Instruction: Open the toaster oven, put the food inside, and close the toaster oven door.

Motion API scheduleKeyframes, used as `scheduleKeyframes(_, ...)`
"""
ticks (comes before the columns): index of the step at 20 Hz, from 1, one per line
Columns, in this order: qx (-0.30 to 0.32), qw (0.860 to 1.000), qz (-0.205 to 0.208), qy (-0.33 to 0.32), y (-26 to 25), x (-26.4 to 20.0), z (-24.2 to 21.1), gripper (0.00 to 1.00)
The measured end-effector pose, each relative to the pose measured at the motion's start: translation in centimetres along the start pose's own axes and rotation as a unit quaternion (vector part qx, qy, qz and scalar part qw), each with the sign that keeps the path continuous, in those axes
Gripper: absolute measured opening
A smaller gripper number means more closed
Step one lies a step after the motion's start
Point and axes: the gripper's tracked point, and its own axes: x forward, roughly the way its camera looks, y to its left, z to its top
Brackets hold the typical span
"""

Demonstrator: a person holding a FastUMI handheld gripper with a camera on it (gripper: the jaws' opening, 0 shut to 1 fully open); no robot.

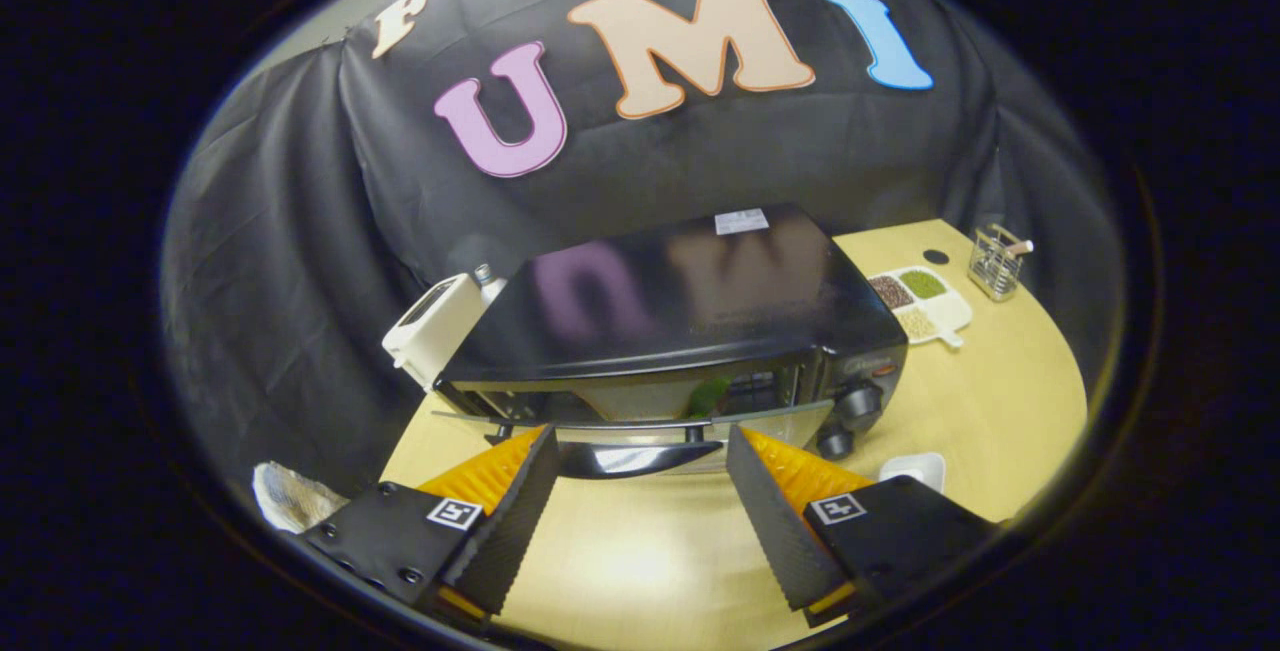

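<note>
A black toaster oven (670, 311) stands on the yellow table (1000, 411), just ahead of my fingers. Its glass door (640, 426) hangs partly down, and the dark handle (640, 458) lies between my two fingertips. Through the gap I see something green (708, 397) inside the oven. My gripper (640, 451) is open, with the fingers spread wide on either side of the handle and touching nothing. Two knobs (858, 405) sit at the oven's right end.
A white box-shaped appliance (432, 329) stands left of the oven. Behind the oven on the right are a white divided tray of grains (920, 303) and a wire holder (996, 263). A small white dish (912, 471) lies by my right finger; crumpled cloth (290, 497) by the left.
</note>
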Motion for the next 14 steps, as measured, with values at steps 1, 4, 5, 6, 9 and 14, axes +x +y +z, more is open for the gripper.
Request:
scheduleKeyframes(1,0.001,1.000,-0.001,-0.003,0.0,0.1,0.3,1.00)
scheduleKeyframes(4,0.009,1.000,-0.002,-0.011,-0.1,1.3,1.3,1.00)
scheduleKeyframes(5,0.011,1.000,-0.002,-0.013,0.0,1.4,1.5,1.00)
scheduleKeyframes(6,0.015,1.000,-0.003,-0.011,-0.1,1.7,1.5,1.00)
scheduleKeyframes(9,0.033,0.999,0.005,-0.008,-0.2,1.8,1.4,1.00)
scheduleKeyframes(14,0.042,0.999,0.005,-0.012,-0.2,1.9,1.4,1.00)
